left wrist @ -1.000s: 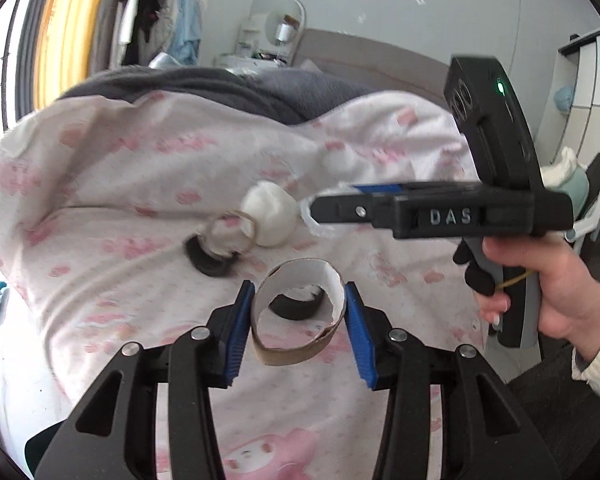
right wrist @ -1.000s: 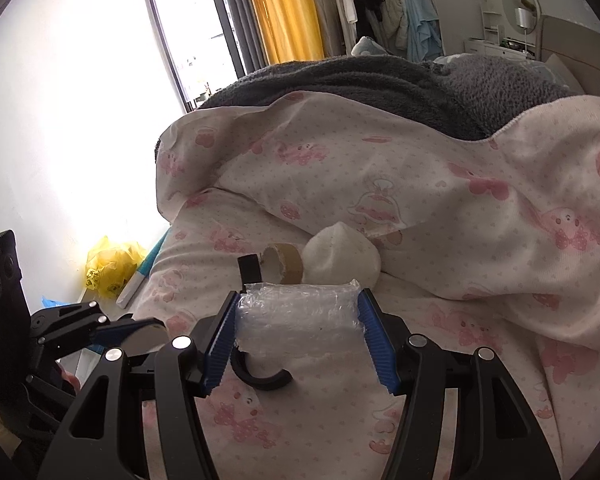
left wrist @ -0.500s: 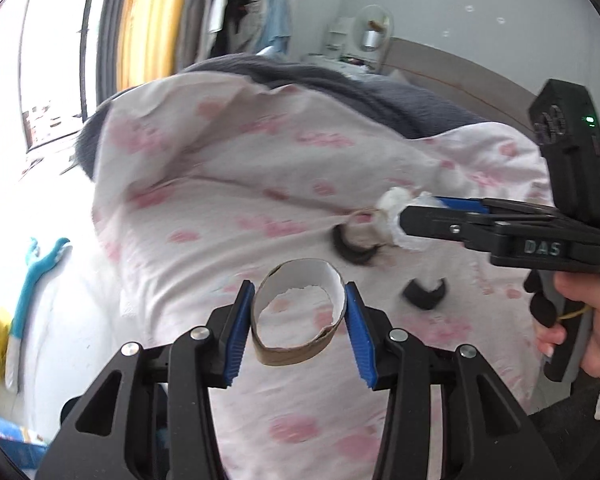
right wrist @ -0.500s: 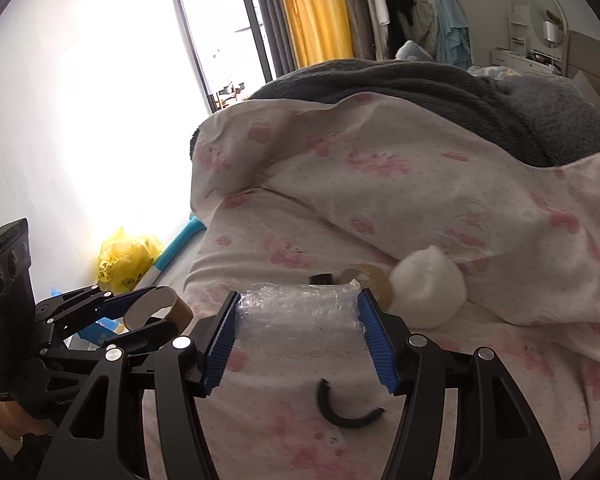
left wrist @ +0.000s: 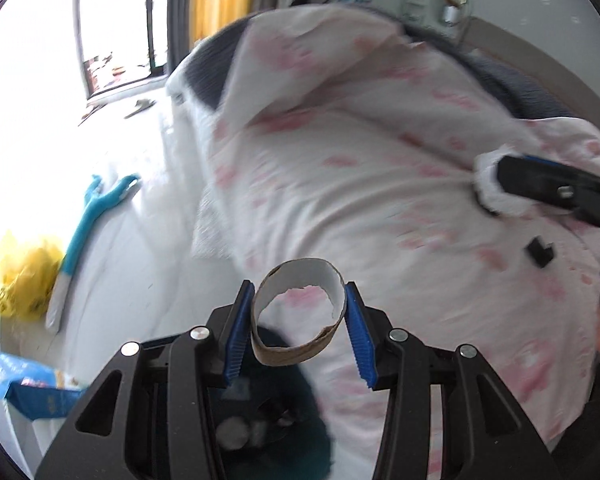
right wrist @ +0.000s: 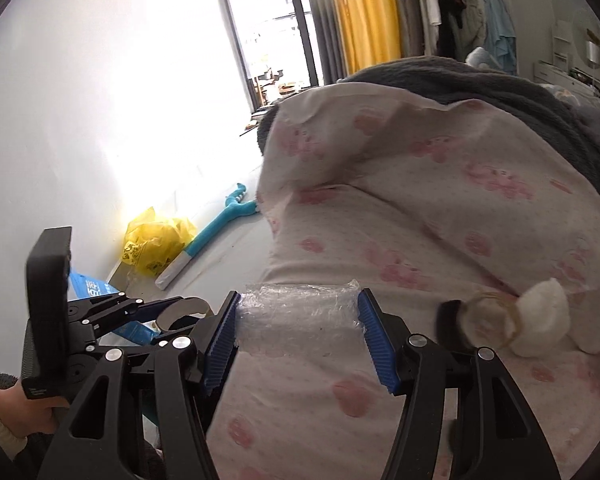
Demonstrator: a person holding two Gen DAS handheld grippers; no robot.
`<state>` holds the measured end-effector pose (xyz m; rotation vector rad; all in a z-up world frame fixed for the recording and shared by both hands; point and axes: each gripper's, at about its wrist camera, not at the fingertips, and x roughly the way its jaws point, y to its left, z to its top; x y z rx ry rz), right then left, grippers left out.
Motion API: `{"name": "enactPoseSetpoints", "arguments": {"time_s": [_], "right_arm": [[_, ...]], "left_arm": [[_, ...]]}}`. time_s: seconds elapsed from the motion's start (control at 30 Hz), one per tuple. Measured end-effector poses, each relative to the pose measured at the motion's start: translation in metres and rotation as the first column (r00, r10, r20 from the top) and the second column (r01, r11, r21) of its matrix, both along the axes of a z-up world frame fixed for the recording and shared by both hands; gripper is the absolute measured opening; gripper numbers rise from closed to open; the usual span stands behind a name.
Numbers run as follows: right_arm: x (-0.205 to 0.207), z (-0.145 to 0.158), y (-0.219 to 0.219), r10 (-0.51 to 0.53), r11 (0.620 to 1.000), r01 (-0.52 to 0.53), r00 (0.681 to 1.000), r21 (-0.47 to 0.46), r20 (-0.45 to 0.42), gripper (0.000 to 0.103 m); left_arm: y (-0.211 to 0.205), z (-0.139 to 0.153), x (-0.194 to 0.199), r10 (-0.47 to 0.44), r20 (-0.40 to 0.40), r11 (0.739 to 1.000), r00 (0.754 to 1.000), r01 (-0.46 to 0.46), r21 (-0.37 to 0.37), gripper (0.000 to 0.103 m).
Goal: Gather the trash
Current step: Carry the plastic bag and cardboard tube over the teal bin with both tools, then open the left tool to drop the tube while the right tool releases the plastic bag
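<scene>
Two grippers are out over the bed, and each has a piece of rubbish in it. The biggest thing in the room is the pink-patterned quilt (right wrist: 440, 240), rumpled across the bed with a dark grey blanket (right wrist: 480, 84) heaped behind it. Yellow curtains (right wrist: 364, 12) hang by the bright window. On the pale floor along the wall lie a crumpled yellow plastic bag (right wrist: 156, 240), a blue packet (left wrist: 28, 388) and a long turquoise tool with a forked end (right wrist: 216, 232).

The right gripper (right wrist: 298, 338) has its blue pads pressed against both ends of a wad of clear bubble wrap (right wrist: 298, 312), held above the quilt near the bed's edge. The left gripper (left wrist: 298, 334) is closed on a brown cardboard tape ring (left wrist: 296, 312), slightly squashed, with a torn white lining inside; it hangs over the side of the bed, above a dark bin (left wrist: 276, 432) whose contents are blurred.

Still lying on the quilt, to the right of the bubble wrap, are a white crumpled tissue ball (right wrist: 548, 304), a clear tape ring (right wrist: 492, 324) touching it, and a black ring (right wrist: 446, 320) just behind that. A small black curved scrap (left wrist: 540, 252) lies apart from them on the quilt.
</scene>
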<state>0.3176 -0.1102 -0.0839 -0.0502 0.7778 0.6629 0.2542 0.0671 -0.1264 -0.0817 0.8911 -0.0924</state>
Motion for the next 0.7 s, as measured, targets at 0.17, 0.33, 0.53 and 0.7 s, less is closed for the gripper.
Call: {"name": "enactPoseSetpoints", "arguments": {"time_s": [0.17, 0.33, 0.53, 0.7], "right_arm": [[-0.003, -0.004, 0.029, 0.040, 0.999, -0.040, 0.999, -0.005, -0.007, 0.060], [-0.004, -0.011, 0.061, 0.076, 0.997, -0.076, 0.997, -0.005, -0.027, 0.060], [-0.012, -0.024, 0.097, 0.134, 0.990, -0.136, 0.990, -0.033, -0.049, 0.060], [-0.015, -0.039, 0.122, 0.166, 0.984, -0.170, 0.983, -0.050, -0.080, 0.060]], "left_arm": [[0.028, -0.017, -0.004, 0.051, -0.072, 0.999, 0.996, -0.049, 0.023, 0.048], [0.058, -0.034, -0.009, 0.084, -0.148, 0.996, 0.985, -0.084, 0.007, 0.048], [0.083, -0.063, -0.019, 0.087, -0.271, 0.995, 0.959, -0.095, -0.014, 0.048], [0.095, -0.087, -0.025, 0.084, -0.365, 0.994, 0.927, -0.104, -0.036, 0.048]]}}
